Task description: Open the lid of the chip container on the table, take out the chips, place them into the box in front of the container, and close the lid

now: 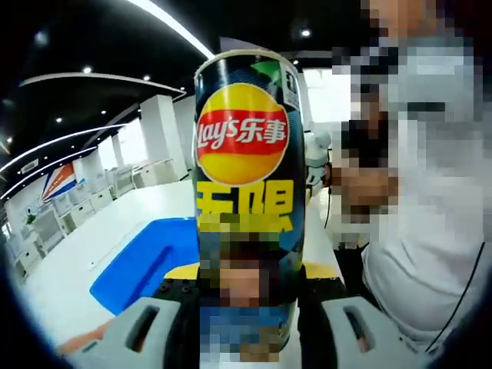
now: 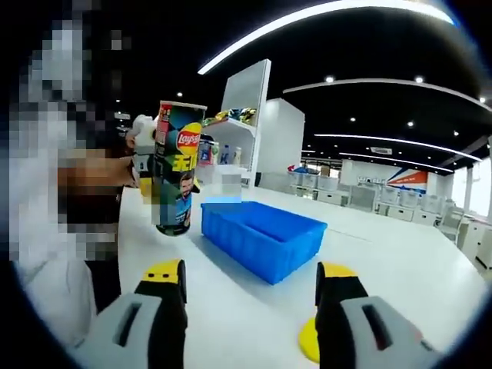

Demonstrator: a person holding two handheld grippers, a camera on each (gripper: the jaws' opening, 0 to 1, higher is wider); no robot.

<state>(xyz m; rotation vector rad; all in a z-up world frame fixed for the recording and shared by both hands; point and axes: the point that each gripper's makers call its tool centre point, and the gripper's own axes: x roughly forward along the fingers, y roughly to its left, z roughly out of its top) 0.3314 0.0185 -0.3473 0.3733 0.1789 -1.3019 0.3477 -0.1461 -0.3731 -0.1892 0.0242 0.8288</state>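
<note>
A tall dark Lay's chip can [image 1: 244,192] with a red and yellow logo stands upright between my left gripper's yellow-tipped jaws. My left gripper [image 1: 247,307] is shut on its lower half. A pale rim shows at the can's top; I cannot tell how the lid sits. In the right gripper view the can [image 2: 178,165] stands at the table's left side, with the left gripper [image 2: 141,157] against its far side. The blue plastic box [image 2: 265,238] lies open just right of the can. My right gripper [image 2: 252,288] hovers open above the white table, short of both.
A person in a white top [image 1: 419,254] stands close beside the can. The white table [image 2: 400,277] stretches wide beyond the blue box [image 1: 138,269]. A flat yellow disc [image 2: 307,342] lies on the table under my right jaw. Shelves and desks stand far behind.
</note>
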